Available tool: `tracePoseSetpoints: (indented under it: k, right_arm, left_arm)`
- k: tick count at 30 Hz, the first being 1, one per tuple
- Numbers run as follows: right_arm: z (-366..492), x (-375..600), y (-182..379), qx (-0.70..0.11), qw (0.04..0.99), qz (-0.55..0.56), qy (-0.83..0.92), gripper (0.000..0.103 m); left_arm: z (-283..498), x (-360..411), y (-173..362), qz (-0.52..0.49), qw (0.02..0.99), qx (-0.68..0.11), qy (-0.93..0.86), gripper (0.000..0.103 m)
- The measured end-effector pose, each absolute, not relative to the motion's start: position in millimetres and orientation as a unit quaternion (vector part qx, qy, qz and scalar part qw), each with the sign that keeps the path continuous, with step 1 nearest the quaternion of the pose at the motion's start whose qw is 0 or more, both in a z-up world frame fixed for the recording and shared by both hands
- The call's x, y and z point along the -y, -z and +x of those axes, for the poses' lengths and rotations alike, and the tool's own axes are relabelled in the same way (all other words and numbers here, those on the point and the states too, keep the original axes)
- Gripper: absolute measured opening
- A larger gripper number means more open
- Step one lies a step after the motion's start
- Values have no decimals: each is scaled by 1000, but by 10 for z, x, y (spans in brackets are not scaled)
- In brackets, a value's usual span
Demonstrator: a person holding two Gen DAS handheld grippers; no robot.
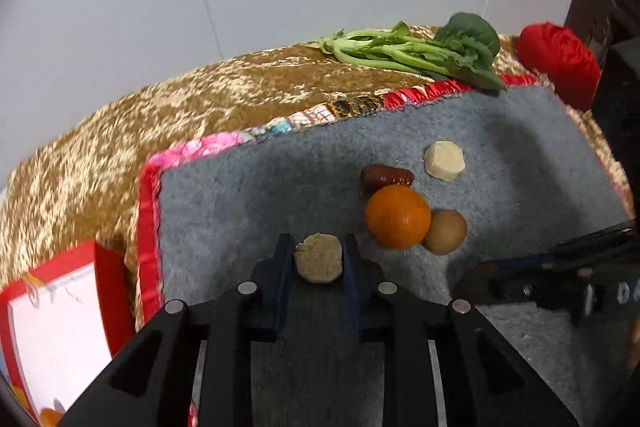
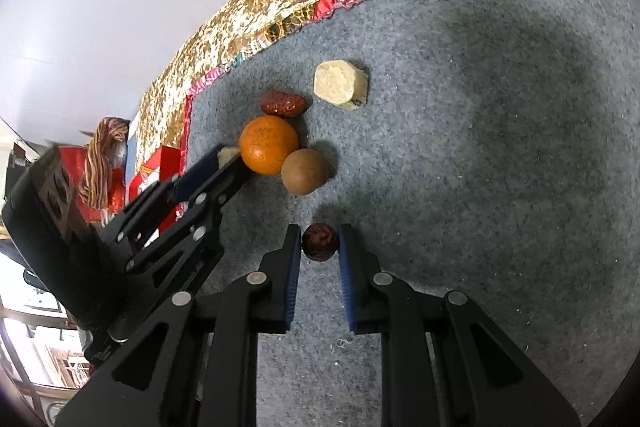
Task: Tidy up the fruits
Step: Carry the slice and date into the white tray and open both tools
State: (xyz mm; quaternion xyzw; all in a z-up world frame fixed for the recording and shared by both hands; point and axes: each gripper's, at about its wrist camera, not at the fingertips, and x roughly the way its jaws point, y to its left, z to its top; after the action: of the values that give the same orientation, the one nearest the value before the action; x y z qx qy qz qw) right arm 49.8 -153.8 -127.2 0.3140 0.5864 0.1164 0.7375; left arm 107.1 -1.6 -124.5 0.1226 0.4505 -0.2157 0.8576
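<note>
Jujube (image 2: 320,242) pinched between the blue pads of the right tongs (image 2: 320,233), near the front edge of the grey mat (image 2: 480,147), just short of the brown round fruit (image 2: 304,171). Narrow gap, with pad contact on either side of the wrinkled skin. Lifted or resting on the mat: impossible to tell. Probably light, leathery and slightly springy over a hard stone. Small enough to squirt out sideways, so best held across the middle with modest pressure.

Left tongs (image 1: 319,247) closed to a middling gap on a tan round cake (image 1: 319,258), gripped at its rim, toward the front left of the mat. Crumbly-looking and likely brittle. Squeeze only enough to carry, and keep level.

Further in on the mat, a tight cluster: tangerine (image 1: 398,217) touching the brown round fruit, a second jujube (image 1: 387,176) just beyond, and a pale hexagonal cake (image 1: 445,160) slightly apart toward the far edge. Tangerine judged the heaviest piece, smooth, round and prone to rolling. Take at its widest girth with the tongs wide, minding the neighbour pressed against it.

Past the mat's far edge, on the gold-patterned surface (image 1: 200,95): leafy greens (image 1: 416,53), with a red fabric flower (image 1: 560,63) at the far right corner. Off the left edge, a red-and-white box (image 1: 60,327).
</note>
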Motion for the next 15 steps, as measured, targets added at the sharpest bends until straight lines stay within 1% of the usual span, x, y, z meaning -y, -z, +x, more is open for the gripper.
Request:
tracePoseSetpoints:
  k: [5, 8, 15]
  right_arm:
    - [506, 1462, 1170, -578, 740, 318, -135, 20]
    - [535, 1285, 1062, -569, 743, 316, -157, 20]
    - [521, 464, 790, -547, 755, 275, -237, 20]
  left_arm:
    - [884, -250, 1072, 100, 862, -453, 205, 23]
    - [740, -501, 853, 73, 874, -443, 184, 23]
    - [385, -1314, 478, 17, 899, -432, 69, 23]
